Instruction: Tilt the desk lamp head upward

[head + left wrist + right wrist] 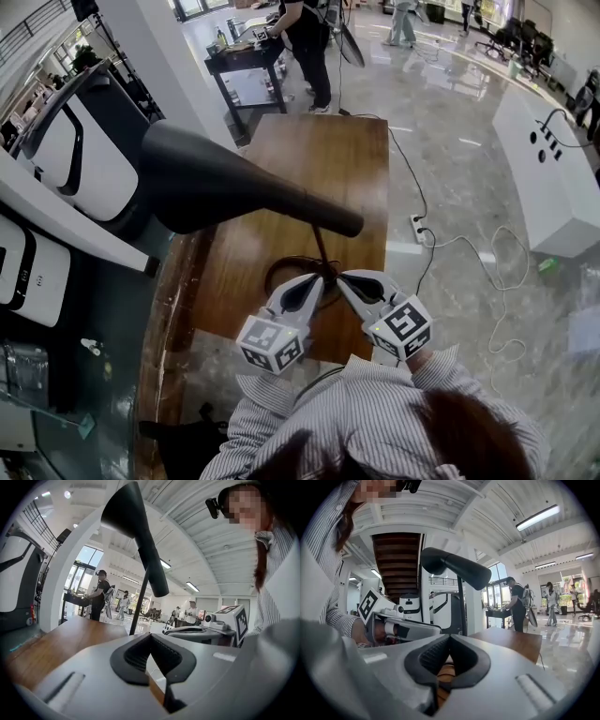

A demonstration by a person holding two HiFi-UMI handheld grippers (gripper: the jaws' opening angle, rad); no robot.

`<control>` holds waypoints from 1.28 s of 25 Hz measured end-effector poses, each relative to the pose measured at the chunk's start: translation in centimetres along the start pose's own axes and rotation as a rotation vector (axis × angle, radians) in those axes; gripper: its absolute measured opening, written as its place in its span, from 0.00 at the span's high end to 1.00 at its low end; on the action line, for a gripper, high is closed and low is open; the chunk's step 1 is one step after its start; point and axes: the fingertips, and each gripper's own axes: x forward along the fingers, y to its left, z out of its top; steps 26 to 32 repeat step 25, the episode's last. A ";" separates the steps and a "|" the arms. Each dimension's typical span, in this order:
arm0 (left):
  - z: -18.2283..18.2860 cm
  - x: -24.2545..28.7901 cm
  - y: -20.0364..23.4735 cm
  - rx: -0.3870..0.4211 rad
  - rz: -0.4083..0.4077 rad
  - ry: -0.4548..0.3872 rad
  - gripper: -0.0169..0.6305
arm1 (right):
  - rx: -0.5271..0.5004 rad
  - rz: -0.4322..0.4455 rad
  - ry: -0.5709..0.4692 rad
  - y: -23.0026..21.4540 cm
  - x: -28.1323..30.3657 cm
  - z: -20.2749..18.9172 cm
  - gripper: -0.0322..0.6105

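Observation:
The black desk lamp's cone head (pixel 216 183) looms over the wooden table (pixel 352 159), wide end to the left and narrow end at the thin stem (pixel 322 246). Its base, hard to make out, lies among a dark cable coil (pixel 281 270) near the table's front. My left gripper (pixel 320 278) and right gripper (pixel 343 277) hover side by side by that coil, below the head, touching nothing. In the left gripper view the jaws (pixel 150 635) meet with nothing between them, lamp head (pixel 136 536) high above. The right gripper (pixel 450 637) is likewise shut and empty under the lamp head (pixel 457 566).
White machines (pixel 75 150) stand along the left side. A power strip (pixel 418 228) and white cable lie on the floor to the right, near a white counter (pixel 553 178). A person (pixel 305 37) stands at a black cart (pixel 246 61) beyond the table.

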 end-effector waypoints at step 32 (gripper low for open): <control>-0.3 -0.8 -0.5 -0.089 -0.022 -0.017 0.96 | -0.016 0.015 -0.031 1.0 0.2 0.9 0.95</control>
